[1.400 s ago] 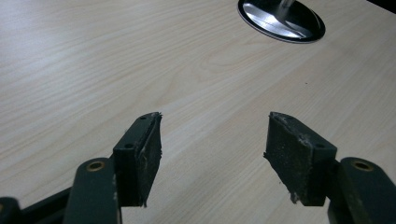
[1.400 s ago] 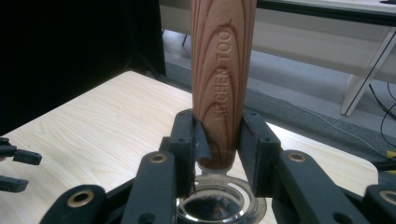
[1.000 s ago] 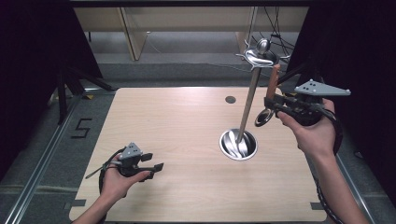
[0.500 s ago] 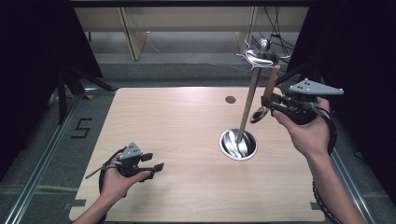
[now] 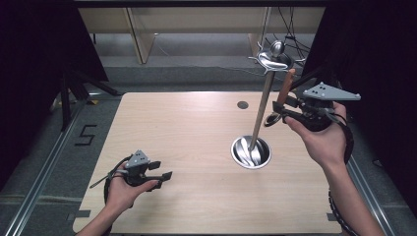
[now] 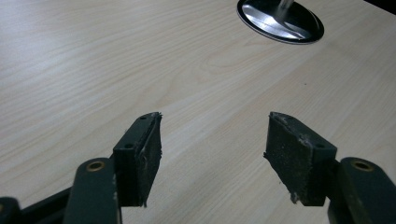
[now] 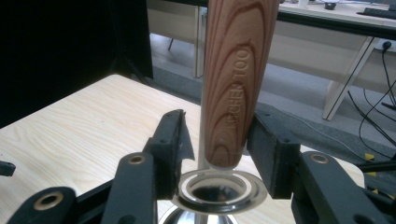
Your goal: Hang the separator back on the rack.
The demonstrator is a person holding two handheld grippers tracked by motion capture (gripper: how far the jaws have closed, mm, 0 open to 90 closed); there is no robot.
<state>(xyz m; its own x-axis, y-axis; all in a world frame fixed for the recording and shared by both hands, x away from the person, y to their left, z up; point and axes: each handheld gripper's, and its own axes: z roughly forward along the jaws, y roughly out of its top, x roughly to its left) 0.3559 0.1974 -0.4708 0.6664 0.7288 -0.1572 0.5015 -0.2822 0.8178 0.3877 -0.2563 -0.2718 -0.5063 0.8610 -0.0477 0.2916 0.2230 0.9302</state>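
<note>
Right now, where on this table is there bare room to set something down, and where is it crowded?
The table is bare from its far left corner across to the stand's round base, and along the near edge between the left gripper and the right forearm. It is crowded at the right: stand pole, hanging wooden-handled utensil, right gripper.

The right tongs (image 7: 217, 140) have just been opening (wooden handle (image 7: 236, 79) between the jaws), left pad now clear of it.

wooden handle (image 7: 238, 79) has "KITCHEN TOO…" stamped on it, and there's a "5" (image 5: 85, 134) marked on the floor
</note>
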